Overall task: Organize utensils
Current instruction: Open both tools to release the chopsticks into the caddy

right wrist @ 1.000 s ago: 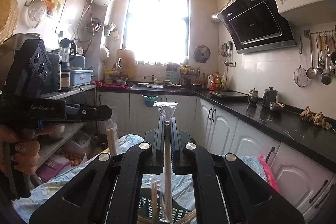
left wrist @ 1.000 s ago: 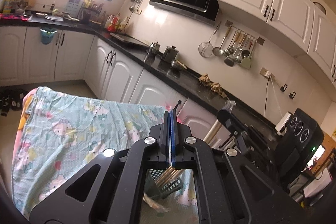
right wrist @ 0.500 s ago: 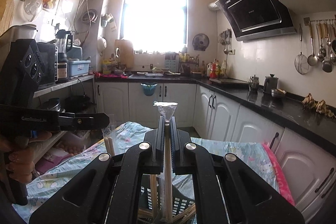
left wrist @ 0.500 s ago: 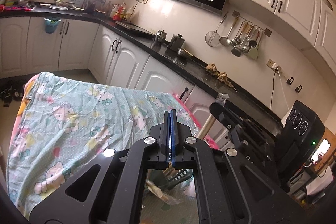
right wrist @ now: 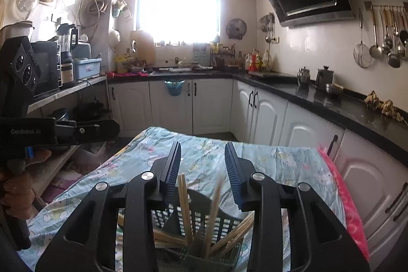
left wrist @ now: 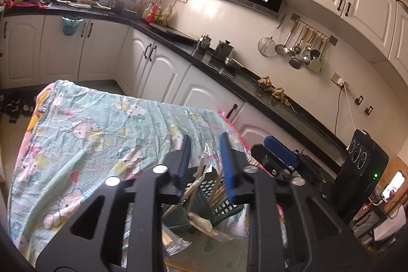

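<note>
Chopsticks dropped into the basket on my cartoon-print tablecloth.

Dark slotted utensil basket holds wooden chopsticks; my right gripper and left gripper have just been opening above it, gripping nothing.

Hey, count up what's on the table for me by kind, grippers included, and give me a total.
Grippers: 2, the left gripper and the right gripper, jaws just opened, chopsticks loose between them
Slotted basket: 1
Patterned cloth: 1
Chopsticks: too tangled to count
Total: 4, chopsticks aside
</note>
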